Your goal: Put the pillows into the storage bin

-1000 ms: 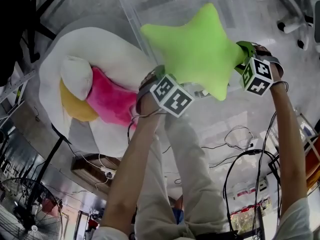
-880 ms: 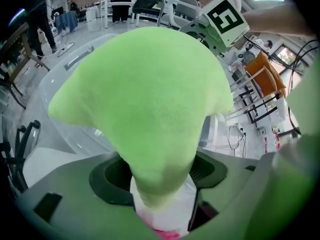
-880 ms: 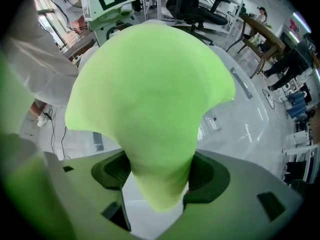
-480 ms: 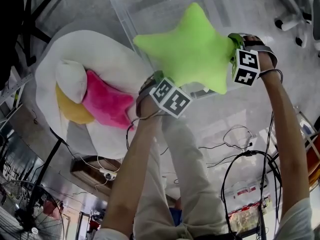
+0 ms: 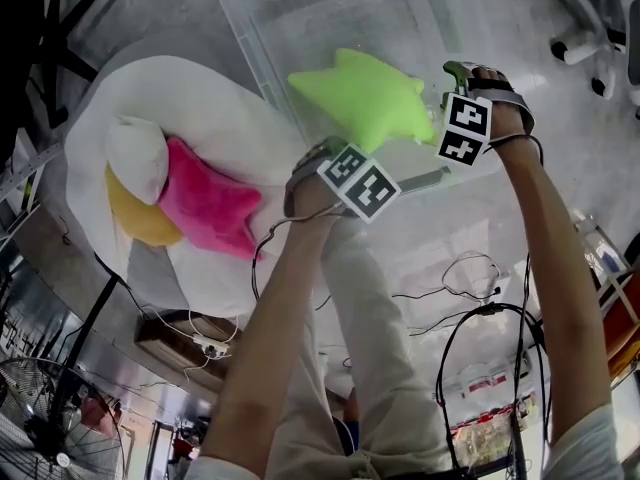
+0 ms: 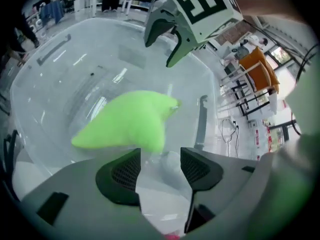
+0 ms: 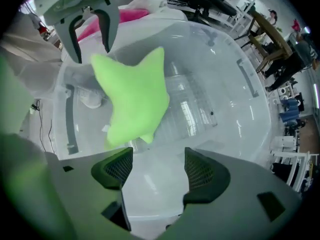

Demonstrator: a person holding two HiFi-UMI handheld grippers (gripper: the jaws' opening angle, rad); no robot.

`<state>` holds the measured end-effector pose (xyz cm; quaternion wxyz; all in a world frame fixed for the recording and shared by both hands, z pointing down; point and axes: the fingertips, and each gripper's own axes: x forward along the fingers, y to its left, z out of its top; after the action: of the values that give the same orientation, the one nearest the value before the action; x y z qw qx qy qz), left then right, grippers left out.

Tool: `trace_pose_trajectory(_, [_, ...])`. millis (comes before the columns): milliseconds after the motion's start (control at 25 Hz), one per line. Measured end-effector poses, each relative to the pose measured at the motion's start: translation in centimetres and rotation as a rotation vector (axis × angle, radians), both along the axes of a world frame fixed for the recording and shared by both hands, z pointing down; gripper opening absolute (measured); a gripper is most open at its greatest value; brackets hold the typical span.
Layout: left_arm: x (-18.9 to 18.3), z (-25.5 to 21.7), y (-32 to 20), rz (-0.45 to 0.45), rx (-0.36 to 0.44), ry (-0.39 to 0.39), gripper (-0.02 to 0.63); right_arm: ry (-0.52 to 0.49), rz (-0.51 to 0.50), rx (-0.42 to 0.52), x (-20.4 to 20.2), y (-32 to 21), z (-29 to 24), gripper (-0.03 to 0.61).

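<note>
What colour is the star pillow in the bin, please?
The star pillow is lime green; right gripper view.

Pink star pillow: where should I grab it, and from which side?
Probably the pink star's arm nearest the bin, from above: it lies flat on the cushion, that arm sticks out free, and the white pillow and yellow pillow crowd its other side.

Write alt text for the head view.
A green star pillow is inside a clear storage bin below the left gripper and right gripper, both empty; the left's jaws have just been closing on nothing. A pink pillow, yellow pillow and white pillow sit on a white cushion at left.
</note>
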<state>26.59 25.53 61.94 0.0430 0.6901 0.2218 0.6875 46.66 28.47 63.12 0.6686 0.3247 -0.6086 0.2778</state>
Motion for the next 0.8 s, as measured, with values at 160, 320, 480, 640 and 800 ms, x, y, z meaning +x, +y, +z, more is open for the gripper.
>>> trace_pose_trajectory(160, [0.1,0.1,0.3,0.043,0.021,0.016,0.27,-0.05,0.014,0.006,-2.1,0.4,0.0,0.328])
trace_pose_trajectory(320, [-0.2,0.1,-0.4,0.026,0.029,0.021,0.276,-0.09,0.053,0.025,-3.8,1.1,-0.3,0.321])
trace_pose_trajectory(480, [-0.3,-0.4,-1.1,0.006,0.039,0.037,0.278,-0.142,0.136,0.057,-5.4,1.3,-0.8,0.319])
trace_pose_trajectory(640, [0.4,-1.7,-1.7,-0.03,0.031,0.071,0.299,-0.206,0.253,0.102,-6.9,0.8,-2.0,0.319])
trace_pose_trajectory(800, [0.8,-4.1,-2.4,-0.093,-0.001,0.116,0.299,-0.241,0.325,0.146,-8.4,-0.6,-4.2,0.319])
